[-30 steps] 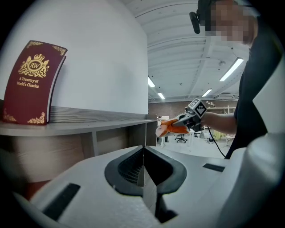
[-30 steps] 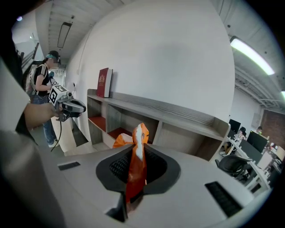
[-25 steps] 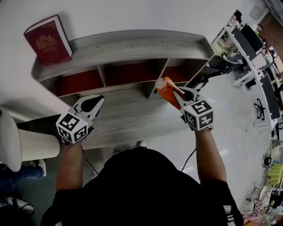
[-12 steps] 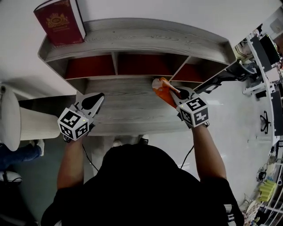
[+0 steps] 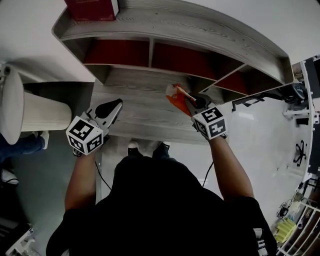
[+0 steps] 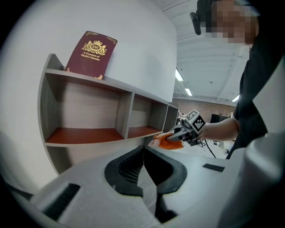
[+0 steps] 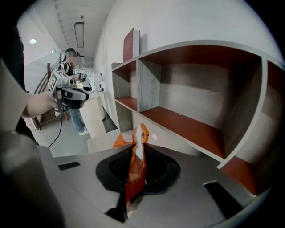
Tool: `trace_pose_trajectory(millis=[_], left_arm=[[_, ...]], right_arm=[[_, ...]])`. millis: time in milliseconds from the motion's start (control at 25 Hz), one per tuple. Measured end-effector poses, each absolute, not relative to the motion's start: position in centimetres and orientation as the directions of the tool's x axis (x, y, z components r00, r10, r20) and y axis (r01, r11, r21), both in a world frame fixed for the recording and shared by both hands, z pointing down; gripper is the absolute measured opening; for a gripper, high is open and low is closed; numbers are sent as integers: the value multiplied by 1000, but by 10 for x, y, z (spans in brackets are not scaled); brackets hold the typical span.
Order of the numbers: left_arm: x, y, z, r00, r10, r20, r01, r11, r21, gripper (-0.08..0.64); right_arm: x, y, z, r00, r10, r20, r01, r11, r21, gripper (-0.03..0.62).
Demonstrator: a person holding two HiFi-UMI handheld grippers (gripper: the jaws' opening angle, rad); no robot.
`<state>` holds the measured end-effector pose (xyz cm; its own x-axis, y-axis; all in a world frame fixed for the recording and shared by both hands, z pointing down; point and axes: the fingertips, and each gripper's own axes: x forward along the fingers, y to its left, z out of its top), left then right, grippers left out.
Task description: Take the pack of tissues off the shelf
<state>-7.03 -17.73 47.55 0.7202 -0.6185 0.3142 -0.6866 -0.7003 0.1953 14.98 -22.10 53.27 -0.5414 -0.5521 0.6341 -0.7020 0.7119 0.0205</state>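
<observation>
- Pack, orange, pinched flat between the pads of the right gripper; jaws shut tight on its rear part, with nothing else in them.
- Clear of the compartments, in the air just in front of the shelf, over the grey board below the row of red-floored bays.
- Long axis in line with the jaws: free end out past the fingertips, aimed up and left in the head view, toward the shelf front.
- In the right gripper view, pack seen edge-on, standing on its narrow side, crumpled tip poking beyond the right gripper toward the lower edge of the shelf.
- In the left gripper view, pack roughly level, free end leftward at the shelf, right gripper behind it.
- Left gripper off to the left, well apart from the pack, low over the board's near corner.
- Left gripper in its own view: jaws together, tips meeting, nothing between.
- Book, dark red, on top of the shelf at its left end; in the left gripper view, book leaning back against the white wall.
</observation>
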Motion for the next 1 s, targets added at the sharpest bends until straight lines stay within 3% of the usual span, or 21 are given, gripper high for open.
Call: trace_pose_trajectory(millis=[1000], left_arm=[[-149,-120,587,599,-662,450,-800,-505,323,20]], right_arm=[[-2,-191,706,-631,-282,723,-502,859,-103,23]])
